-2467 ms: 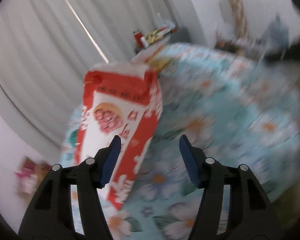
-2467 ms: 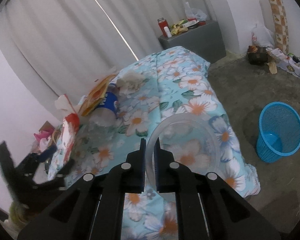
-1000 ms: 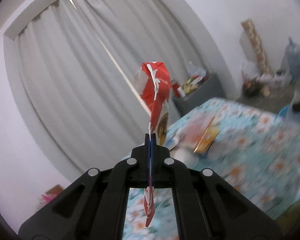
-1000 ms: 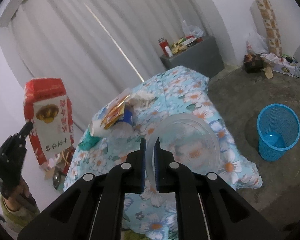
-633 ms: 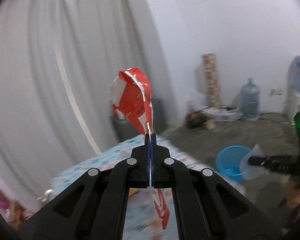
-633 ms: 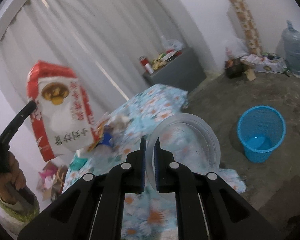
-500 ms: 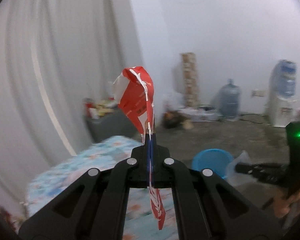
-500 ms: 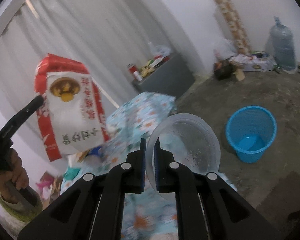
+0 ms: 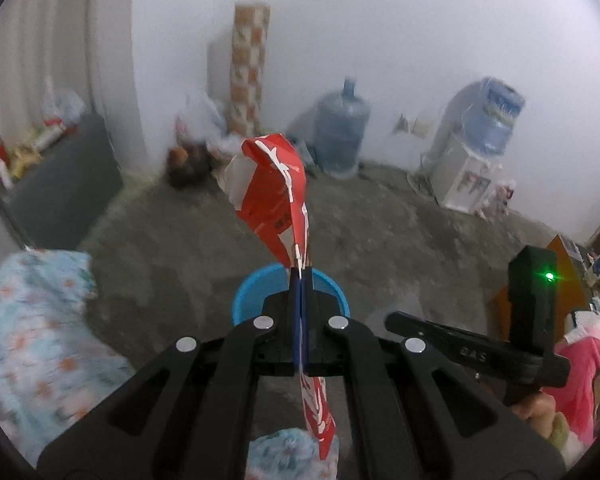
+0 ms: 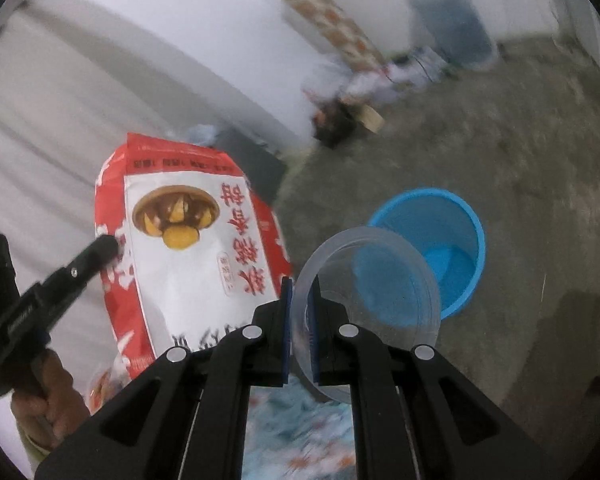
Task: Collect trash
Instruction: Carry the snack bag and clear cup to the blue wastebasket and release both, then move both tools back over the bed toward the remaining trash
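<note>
My left gripper (image 9: 300, 276) is shut on the edge of a red and white snack bag (image 9: 276, 196), which stands up ahead of the fingers, edge-on. Just behind its tips sits the blue mesh bin (image 9: 252, 292) on the concrete floor. In the right wrist view the same snack bag (image 10: 188, 240) shows its printed face at the left, with the left gripper (image 10: 108, 246) clamped on its side. My right gripper (image 10: 300, 284) is shut on the rim of a clear plastic bowl (image 10: 380, 280). The blue bin (image 10: 440, 240) lies beyond the bowl, partly seen through it.
A floral blue cloth (image 9: 32, 320) covers the table at lower left. Water jugs (image 9: 340, 132), a dispenser (image 9: 468, 160), a patterned roll (image 9: 248, 64) and a grey cabinet (image 9: 64, 184) line the far wall. A hand (image 10: 48, 396) holds the left gripper's handle.
Both grippers swung away from the flowered table toward the floor and dipped. The blue bin now sits directly ahead of each. Bag and bowl stay gripped.
</note>
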